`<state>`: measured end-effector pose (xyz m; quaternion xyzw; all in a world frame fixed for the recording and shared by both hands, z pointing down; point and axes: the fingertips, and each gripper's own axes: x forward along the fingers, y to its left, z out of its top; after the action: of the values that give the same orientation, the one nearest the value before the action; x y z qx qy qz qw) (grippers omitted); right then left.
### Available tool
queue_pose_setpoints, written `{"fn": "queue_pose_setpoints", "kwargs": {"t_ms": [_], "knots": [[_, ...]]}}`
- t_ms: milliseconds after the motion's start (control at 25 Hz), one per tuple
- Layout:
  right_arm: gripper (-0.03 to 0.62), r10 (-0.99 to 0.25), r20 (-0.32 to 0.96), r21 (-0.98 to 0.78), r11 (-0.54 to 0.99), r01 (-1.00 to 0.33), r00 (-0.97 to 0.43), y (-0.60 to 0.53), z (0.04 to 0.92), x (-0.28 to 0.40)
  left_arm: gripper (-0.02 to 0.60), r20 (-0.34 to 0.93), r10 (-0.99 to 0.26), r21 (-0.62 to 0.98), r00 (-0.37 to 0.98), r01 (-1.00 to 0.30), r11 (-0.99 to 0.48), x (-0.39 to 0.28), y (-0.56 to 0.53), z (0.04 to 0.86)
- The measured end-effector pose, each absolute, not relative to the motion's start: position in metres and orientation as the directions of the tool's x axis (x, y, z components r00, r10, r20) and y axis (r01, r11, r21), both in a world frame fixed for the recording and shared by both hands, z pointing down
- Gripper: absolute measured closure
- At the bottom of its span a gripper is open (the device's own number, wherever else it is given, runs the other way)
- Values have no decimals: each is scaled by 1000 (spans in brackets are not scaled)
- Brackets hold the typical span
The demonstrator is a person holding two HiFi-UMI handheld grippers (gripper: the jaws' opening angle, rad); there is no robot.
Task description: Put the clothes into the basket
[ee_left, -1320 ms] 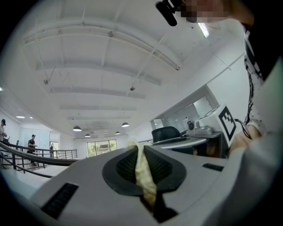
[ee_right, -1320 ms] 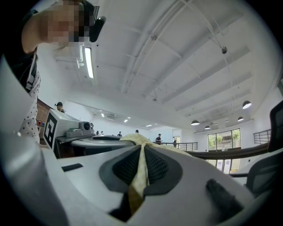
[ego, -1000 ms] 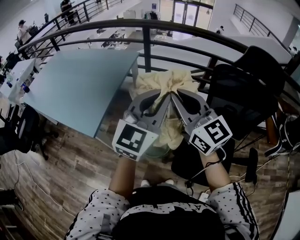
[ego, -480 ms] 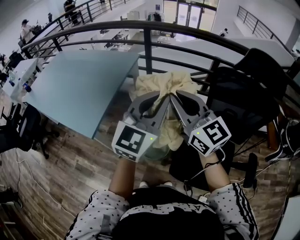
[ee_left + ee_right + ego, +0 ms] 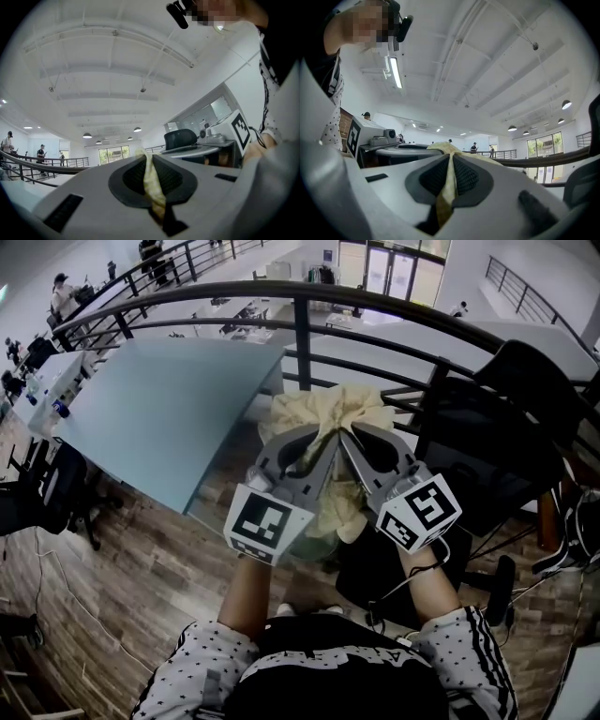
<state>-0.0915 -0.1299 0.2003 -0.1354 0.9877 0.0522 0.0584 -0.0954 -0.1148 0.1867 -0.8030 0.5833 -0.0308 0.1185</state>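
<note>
- We hold the left gripper point(image 5: 326, 437) and the right gripper point(image 5: 347, 435) side by side with their tips close together. Each one is clamped tight on a fold of the pale yellow cloth point(image 5: 328, 401).
- The cloth hangs in the air in front of us, just near the black railing point(image 5: 300, 334), between the blue-grey table point(image 5: 159, 409) at left and the black office chair point(image 5: 487, 446) at right.
- Compared with one second before, both grips and the place of the cloth are the same.

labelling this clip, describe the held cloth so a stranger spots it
Find the curved railing. In front of it, beside the pale blue table, is a crumpled cream cloth. Only it is pinched by the left gripper and right gripper.
</note>
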Motion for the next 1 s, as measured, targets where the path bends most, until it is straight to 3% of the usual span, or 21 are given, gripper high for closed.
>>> {"fn": "queue_pose_setpoints", "kwargs": {"t_ms": [400,1000], "knots": [[557,-256,-133,95,958,-269,-958,-131,201,-91,549,-99,-944,-229,313,-931,-285,-94,-116,187],[557,-348,-138,81,929,-361,-927,-157,200,-104,549,-93,-911,-226,401,-900,-373,-110,-142,187]]}}
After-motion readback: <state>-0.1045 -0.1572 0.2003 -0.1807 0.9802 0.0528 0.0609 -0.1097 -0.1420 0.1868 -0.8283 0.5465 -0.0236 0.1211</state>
